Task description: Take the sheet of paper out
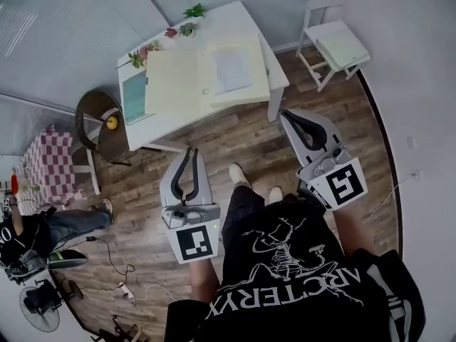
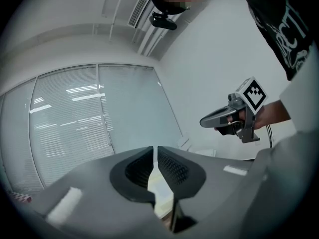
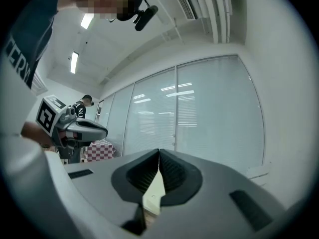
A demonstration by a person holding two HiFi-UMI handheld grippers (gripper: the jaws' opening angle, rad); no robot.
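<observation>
A pale yellow folder (image 1: pixel 174 84) lies open on the white table (image 1: pixel 235 23) ahead of me in the head view. A white sheet of paper (image 1: pixel 231 68) rests on its right half. Both grippers hang well short of the table, over the wooden floor. My left gripper (image 1: pixel 191 151) is shut with nothing between its jaws, as the left gripper view shows (image 2: pixel 155 149). My right gripper (image 1: pixel 289 117) is likewise shut and empty (image 3: pixel 159 153). Each gripper also shows in the other's view: the right gripper (image 2: pixel 233 117) and the left gripper (image 3: pixel 75 128).
A teal book (image 1: pixel 134 95) and small plants (image 1: pixel 191 11) sit on the table. A white chair (image 1: pixel 333 38) stands at the right. At the left are a round dark side table (image 1: pixel 98 123), a checkered stool (image 1: pixel 48 164) and a seated person (image 1: pixel 50 230). A cable (image 1: pixel 114 258) lies on the floor.
</observation>
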